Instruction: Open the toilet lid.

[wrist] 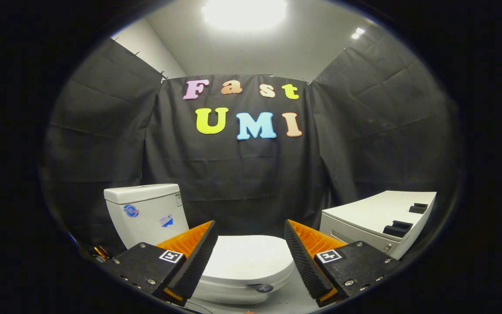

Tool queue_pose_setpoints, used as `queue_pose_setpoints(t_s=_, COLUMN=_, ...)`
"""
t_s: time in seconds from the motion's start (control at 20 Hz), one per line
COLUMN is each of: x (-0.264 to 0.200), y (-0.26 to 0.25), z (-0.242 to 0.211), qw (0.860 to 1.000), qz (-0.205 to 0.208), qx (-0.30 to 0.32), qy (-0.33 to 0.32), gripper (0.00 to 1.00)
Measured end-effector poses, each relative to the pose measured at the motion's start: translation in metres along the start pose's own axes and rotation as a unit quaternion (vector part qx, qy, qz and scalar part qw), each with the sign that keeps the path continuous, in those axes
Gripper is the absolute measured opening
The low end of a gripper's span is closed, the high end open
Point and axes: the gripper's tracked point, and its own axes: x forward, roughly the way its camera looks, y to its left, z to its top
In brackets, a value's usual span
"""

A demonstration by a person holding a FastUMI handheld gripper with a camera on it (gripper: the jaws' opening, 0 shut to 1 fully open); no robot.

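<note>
A white toilet stands low in the gripper view, its lid [249, 259] lying flat and closed over the bowl. The white tank [146, 213] rises behind the lid's left side. My gripper [249, 257] hovers above the lid with its two orange-and-black fingers [198, 257] spread wide apart. The lid shows in the gap between them, and nothing is held. A small dark round tag [263, 288] sits at the lid's front rim, just ahead of the right finger's base.
A white box-like cabinet [377, 220] with two black blocks [397, 227] on top stands right of the toilet, beyond the right finger. Black cloth walls close in behind and at both sides. Some cables [100, 252] lie on the floor by the tank.
</note>
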Motion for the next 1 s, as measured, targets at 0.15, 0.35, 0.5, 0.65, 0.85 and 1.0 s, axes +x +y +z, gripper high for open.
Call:
queue_pose_setpoints(t_s=0.15, x=0.008, y=0.005, z=-0.019, qw=1.0, qz=0.002, qx=0.012, qy=0.02, gripper=0.95)
queue_pose_setpoints(t_s=0.35, x=0.019, y=0.003, z=-0.034, qw=0.999, qz=-0.003, qx=0.042, qy=0.028, gripper=0.95)
queue_pose_setpoints(t_s=0.5, x=0.029, y=0.001, z=-0.046, qw=0.996, qz=-0.011, qx=0.086, qy=0.03, gripper=0.94)
queue_pose_setpoints(t_s=0.65, x=0.037, y=-0.002, z=-0.06, qw=0.991, qz=-0.02, qx=0.125, qy=0.036, gripper=0.95)
queue_pose_setpoints(t_s=0.85, x=0.048, y=-0.011, z=-0.089, qw=0.981, qz=-0.038, qx=0.185, qy=0.056, gripper=0.96)
queue_pose_setpoints(t_s=1.0, x=0.053, y=-0.016, z=-0.113, qw=0.968, qz=-0.051, qx=0.234, qy=0.07, gripper=0.96)
